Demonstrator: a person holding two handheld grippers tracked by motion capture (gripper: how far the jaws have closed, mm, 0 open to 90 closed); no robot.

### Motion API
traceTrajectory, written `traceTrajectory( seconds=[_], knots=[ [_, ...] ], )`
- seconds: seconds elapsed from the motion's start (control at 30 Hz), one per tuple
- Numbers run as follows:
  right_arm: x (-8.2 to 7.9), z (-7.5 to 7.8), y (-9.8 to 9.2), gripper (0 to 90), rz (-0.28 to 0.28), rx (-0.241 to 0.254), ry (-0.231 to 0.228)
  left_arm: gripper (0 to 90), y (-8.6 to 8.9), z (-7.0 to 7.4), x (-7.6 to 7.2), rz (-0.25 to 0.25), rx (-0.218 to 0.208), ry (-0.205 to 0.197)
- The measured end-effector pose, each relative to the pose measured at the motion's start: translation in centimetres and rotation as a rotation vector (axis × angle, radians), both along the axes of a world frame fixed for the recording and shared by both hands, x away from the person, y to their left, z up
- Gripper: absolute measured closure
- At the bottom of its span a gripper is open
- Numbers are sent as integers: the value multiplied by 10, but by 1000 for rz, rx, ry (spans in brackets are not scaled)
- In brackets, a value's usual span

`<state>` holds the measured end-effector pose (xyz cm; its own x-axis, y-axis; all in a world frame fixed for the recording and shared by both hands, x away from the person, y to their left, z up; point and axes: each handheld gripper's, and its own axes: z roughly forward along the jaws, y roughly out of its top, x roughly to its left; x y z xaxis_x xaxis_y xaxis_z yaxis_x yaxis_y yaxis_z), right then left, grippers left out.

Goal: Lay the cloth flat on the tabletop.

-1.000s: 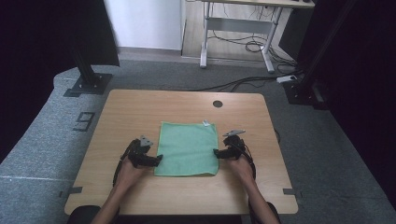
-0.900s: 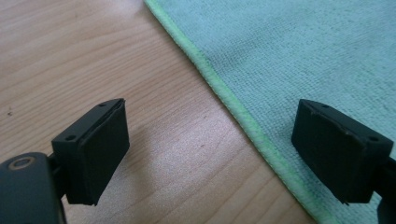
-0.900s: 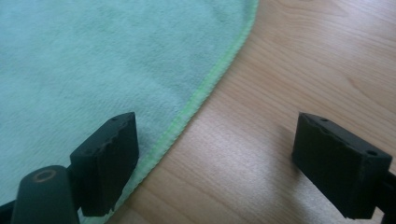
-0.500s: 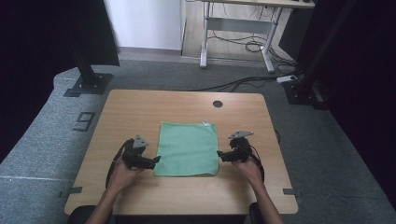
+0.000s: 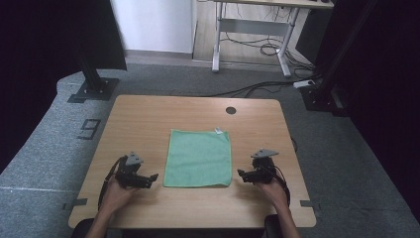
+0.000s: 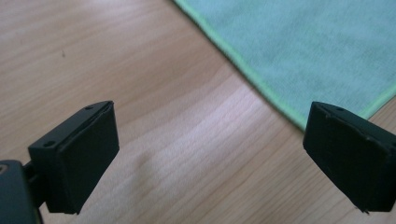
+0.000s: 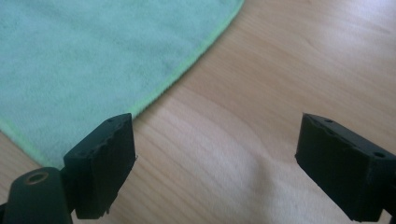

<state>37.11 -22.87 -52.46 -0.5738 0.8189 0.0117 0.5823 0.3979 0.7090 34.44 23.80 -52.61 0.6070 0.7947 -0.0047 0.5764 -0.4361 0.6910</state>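
Cloth [image 5: 198,158] work sits between steps: your green microfibre cloth lies flat and square at the middle of the wooden counter [image 5: 148,114], its tag at the 12 o'clock edge. Your left tongs [image 5: 151,179] wait off its 8 o'clock corner, your right tongs [image 5: 241,174] off its 4 o'clock corner, both spread wide with nothing between the jaws; the left ones have just been opening. You are probably done with a fold or a spreading, though that is hard to tell. Next, bring each pair back onto a near corner and pinch only the hem. No containers are on the counter.
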Motion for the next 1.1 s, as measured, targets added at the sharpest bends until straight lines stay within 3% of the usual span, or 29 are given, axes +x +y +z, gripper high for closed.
traceTrajectory(
  seconds=[0.1,0.47,0.5,0.73,1.1],
  knots=[
    [-3,-5,-6,117,-15,-8,10,25,1,-5,0,0,15,11],
    [-3,-22,-17,117,-41,-19,37,0,6,-19,2,4,9,39],
    [-3,-24,-18,116,-40,-17,31,0,5,-22,2,0,27,38],
    [-3,-31,-13,116,-64,24,-35,0,3,-22,2,-5,25,36],
    [-3,-31,-11,117,-45,24,-35,0,3,-22,2,-2,24,37]
  ],
)
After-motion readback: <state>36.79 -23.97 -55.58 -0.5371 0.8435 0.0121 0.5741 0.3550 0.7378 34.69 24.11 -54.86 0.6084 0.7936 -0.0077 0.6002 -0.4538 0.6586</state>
